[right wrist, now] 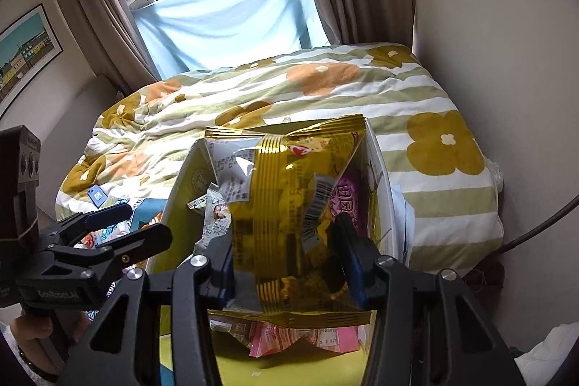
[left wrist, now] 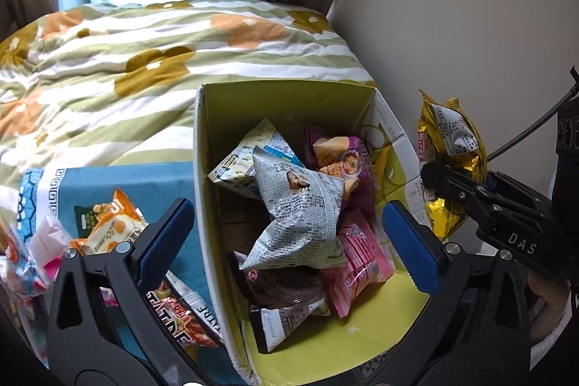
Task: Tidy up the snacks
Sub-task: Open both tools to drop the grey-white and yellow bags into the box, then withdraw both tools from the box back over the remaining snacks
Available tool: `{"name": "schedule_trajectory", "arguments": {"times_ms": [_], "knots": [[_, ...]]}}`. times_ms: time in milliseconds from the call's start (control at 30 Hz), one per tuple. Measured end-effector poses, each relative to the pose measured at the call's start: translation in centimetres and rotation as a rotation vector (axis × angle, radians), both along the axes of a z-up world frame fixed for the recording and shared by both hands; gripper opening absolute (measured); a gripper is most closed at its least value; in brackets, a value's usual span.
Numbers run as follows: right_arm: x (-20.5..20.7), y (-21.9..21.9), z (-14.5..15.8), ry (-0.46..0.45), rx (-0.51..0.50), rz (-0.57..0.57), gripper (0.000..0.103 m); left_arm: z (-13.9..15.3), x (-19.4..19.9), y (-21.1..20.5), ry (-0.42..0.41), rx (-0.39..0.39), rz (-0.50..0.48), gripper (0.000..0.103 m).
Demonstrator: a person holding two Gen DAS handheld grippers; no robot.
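Floral bed (right wrist: 416, 89) behind; right gripper (right wrist: 286, 263) pinches gold packet (right wrist: 286, 190) upright over box (left wrist: 202, 147); left gripper (left wrist: 289, 234) gapes empty above newsprint pouch (left wrist: 300, 205).

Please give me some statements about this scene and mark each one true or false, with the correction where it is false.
1. The right tool holds a gold snack bag. True.
2. The left tool is clamped on the grey newsprint packet. False: it is open, and the packet lies in the box.
3. The box is empty. False: several snack packets lie inside.
4. Some snacks lie outside the box on a blue cloth. True.
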State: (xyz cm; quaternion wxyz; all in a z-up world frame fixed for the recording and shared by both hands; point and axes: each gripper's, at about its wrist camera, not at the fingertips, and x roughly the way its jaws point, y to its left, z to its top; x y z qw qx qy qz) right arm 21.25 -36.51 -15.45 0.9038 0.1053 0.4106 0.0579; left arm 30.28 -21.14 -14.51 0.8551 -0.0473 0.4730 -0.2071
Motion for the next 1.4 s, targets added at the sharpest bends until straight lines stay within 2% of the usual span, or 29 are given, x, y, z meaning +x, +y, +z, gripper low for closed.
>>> {"name": "schedule_trajectory", "arguments": {"times_ms": [200,333,367,433,467,500,767,900,1067,1400], "knots": [[3.5,1.1,-0.2,0.024,0.001,0.040,0.045,-0.1,0.2,1.5,0.010,0.011,0.006,0.102],[6.0,1.6,-0.6,0.053,-0.004,0.045,0.047,-0.3,0.5,2.4,0.012,-0.010,0.002,0.102],[6.6,1.7,-0.8,0.059,-0.008,0.045,0.052,-0.3,0.6,2.6,0.012,-0.009,0.003,0.103],[7.3,1.9,-1.1,0.061,-0.010,0.042,0.072,-0.5,0.8,2.9,0.014,0.002,0.006,0.102],[7.6,2.0,-1.1,0.062,-0.005,0.043,0.088,-0.5,1.0,2.9,0.013,0.007,0.008,0.102],[7.7,2.1,-1.1,0.058,-0.001,0.041,0.094,-0.5,1.0,3.1,0.011,0.009,0.011,0.102],[6.4,1.9,-1.7,0.082,0.014,0.030,0.094,-0.3,0.8,2.8,0.004,0.009,0.021,0.102],[5.1,1.4,-1.0,0.067,0.014,0.020,0.094,0.6,0.1,2.2,-0.008,0.012,0.007,0.102],[3.1,1.0,1.0,0.015,0.019,0.023,0.094,2.3,-2.1,1.5,-0.057,0.019,0.014,0.102],[-1.7,1.1,4.4,-0.084,-0.057,0.018,0.094,6.7,-7.6,2.0,-0.194,0.037,0.083,0.102]]}}
